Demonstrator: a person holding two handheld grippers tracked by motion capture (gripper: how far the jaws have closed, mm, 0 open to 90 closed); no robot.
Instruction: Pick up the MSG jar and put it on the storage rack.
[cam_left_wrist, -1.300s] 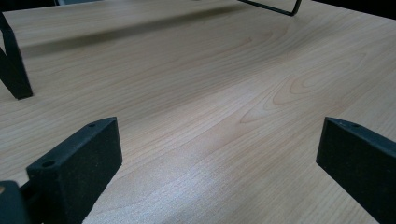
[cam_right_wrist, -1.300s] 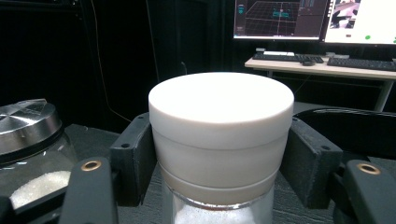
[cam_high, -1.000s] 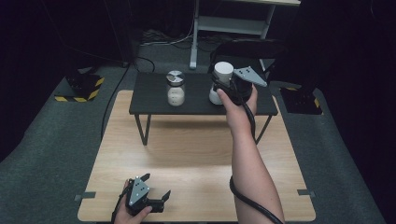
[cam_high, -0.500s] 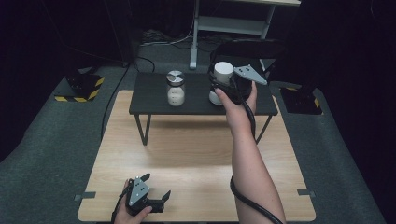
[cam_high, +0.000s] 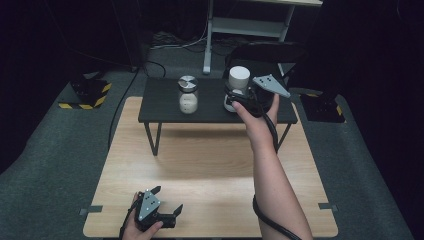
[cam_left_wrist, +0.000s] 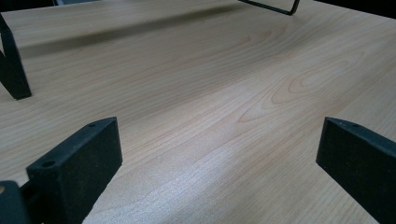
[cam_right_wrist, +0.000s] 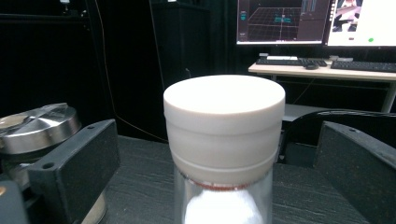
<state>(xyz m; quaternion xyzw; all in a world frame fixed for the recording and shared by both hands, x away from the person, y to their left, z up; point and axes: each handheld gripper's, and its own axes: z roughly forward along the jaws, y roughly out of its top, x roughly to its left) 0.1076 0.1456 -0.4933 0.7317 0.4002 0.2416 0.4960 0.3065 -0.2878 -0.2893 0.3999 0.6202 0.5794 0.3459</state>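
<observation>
The left tool rests apart and empty on the wooden counter. Farther off, the right tool has just been opening; its jaws straddle the white-capped jar on the small black counter without pressing it. A crooked withdrawal could clip the cap and topple it against the metal-lidded jar just beside.

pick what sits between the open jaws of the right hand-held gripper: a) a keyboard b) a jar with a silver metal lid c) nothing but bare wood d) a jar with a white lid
d: in the right gripper view the jar with the white lid stands between the jaws of the right hand-held gripper, with a gap on each side.
</observation>
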